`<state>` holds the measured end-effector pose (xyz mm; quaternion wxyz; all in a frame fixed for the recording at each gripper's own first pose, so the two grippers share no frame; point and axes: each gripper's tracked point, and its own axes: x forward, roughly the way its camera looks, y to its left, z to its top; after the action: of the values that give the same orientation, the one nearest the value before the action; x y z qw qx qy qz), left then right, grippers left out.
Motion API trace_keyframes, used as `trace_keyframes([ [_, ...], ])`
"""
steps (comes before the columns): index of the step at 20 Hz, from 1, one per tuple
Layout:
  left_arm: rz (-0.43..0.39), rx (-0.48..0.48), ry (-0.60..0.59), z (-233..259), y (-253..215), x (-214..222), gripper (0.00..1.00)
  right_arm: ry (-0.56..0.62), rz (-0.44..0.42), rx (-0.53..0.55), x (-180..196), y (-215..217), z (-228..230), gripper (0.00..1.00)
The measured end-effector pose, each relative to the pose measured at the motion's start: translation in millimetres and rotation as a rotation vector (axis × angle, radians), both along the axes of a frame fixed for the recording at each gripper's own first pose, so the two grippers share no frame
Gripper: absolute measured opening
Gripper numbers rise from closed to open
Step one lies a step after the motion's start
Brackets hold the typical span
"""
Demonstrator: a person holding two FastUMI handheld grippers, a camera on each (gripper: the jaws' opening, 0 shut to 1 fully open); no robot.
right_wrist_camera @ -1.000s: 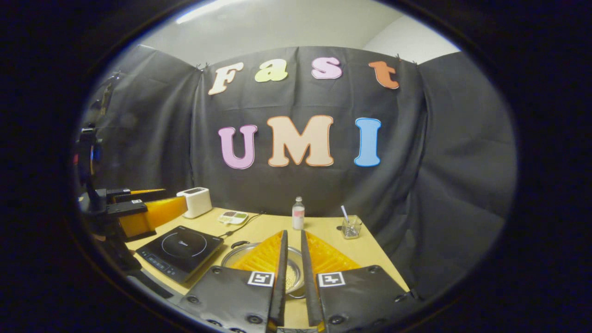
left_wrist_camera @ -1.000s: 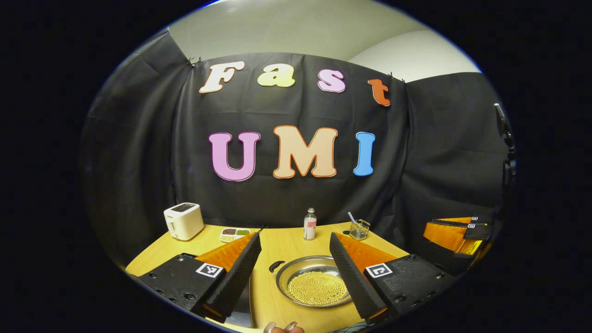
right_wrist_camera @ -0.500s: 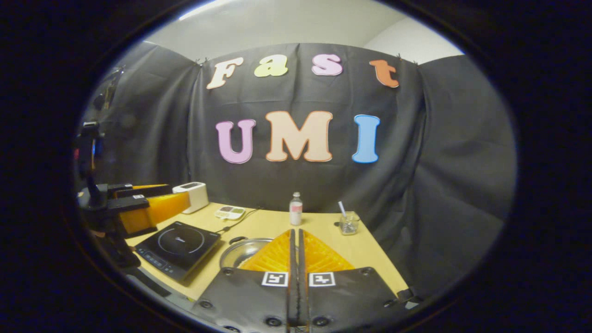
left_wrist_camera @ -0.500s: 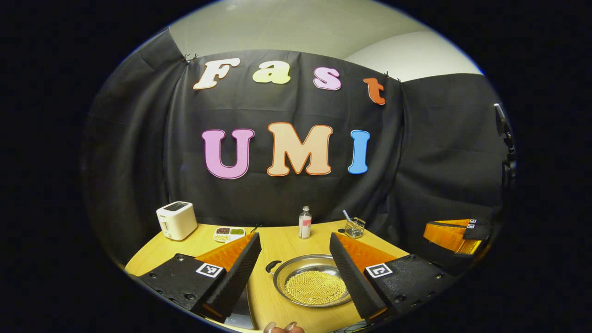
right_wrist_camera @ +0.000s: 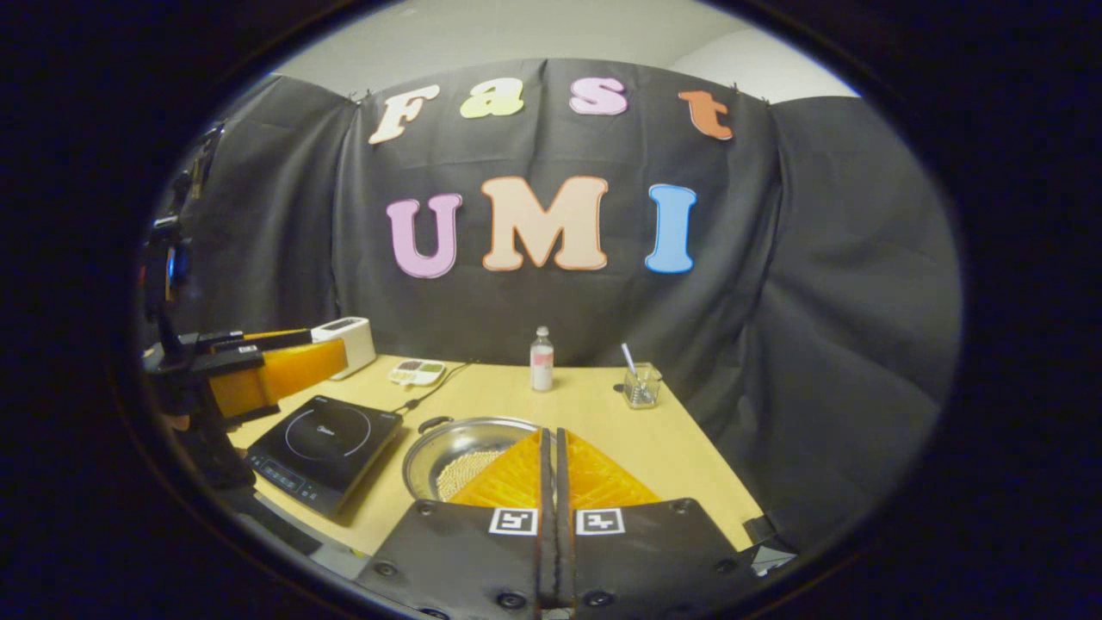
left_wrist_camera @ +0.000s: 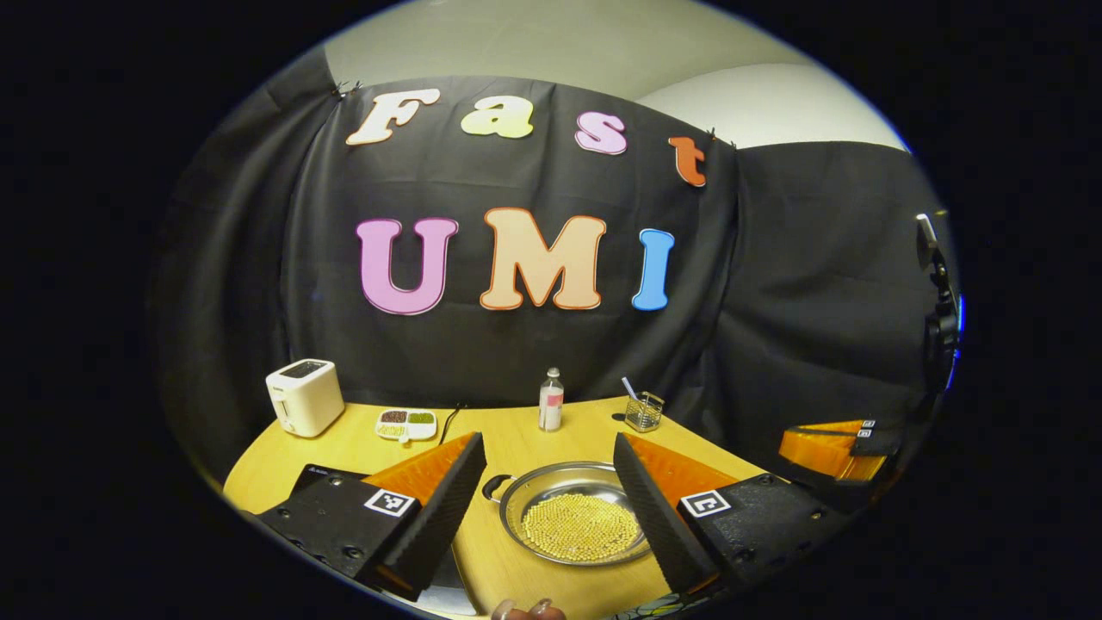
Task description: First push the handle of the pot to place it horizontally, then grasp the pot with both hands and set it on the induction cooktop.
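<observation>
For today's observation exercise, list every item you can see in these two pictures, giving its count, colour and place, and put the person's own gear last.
table: one, light wood, foreground.
pot: one, silver metal with yellowish beads inside, on the table at front centre.
induction cooktop: one, black, left of the pot.
toaster: one, white, back left corner.
divided dish: one, white with dark, green and yellow fillings, beside the toaster.
bottle: one, clear with pinkish label, back centre.
glass cup: one, clear, holding a straw-like stick, back right.
left gripper: one, open, either side of the pot.
right gripper: one, shut, above the pot's near side.
</observation>
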<state>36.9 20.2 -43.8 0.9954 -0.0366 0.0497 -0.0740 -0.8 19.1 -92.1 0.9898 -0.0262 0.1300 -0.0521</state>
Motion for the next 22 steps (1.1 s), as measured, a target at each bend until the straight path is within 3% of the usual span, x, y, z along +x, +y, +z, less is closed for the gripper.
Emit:
trace_keyframes([
  [3, 0.031, -0.006, 0.013, -5.8, 3.4, 3.0, 0.96, 0.096, 0.036, 0.035, 1.5, 2.1, -42.5, 0.07],
  [4, 0.048, 0.004, 0.013, -8.7, 4.6, 5.6, 0.96, 0.125, 0.052, 0.048, 3.7, 2.0, -54.5, 0.00],
  [7, 0.105, 0.035, 0.030, -20.7, 9.3, 11.5, 0.93, 0.212, 0.102, 0.083, 12.1, 0.1, -91.1, 0.02],
  [14, 0.224, 0.074, 0.073, -42.5, 15.6, 24.1, 0.97, 0.406, 0.161, 0.150, 20.5, -10.9, -170.3, 0.02],
  [22, 0.303, 0.093, 0.152, -66.2, 25.7, 22.6, 0.97, 0.547, 0.198, 0.193, 25.9, -10.5, -221.1, 0.02],
])
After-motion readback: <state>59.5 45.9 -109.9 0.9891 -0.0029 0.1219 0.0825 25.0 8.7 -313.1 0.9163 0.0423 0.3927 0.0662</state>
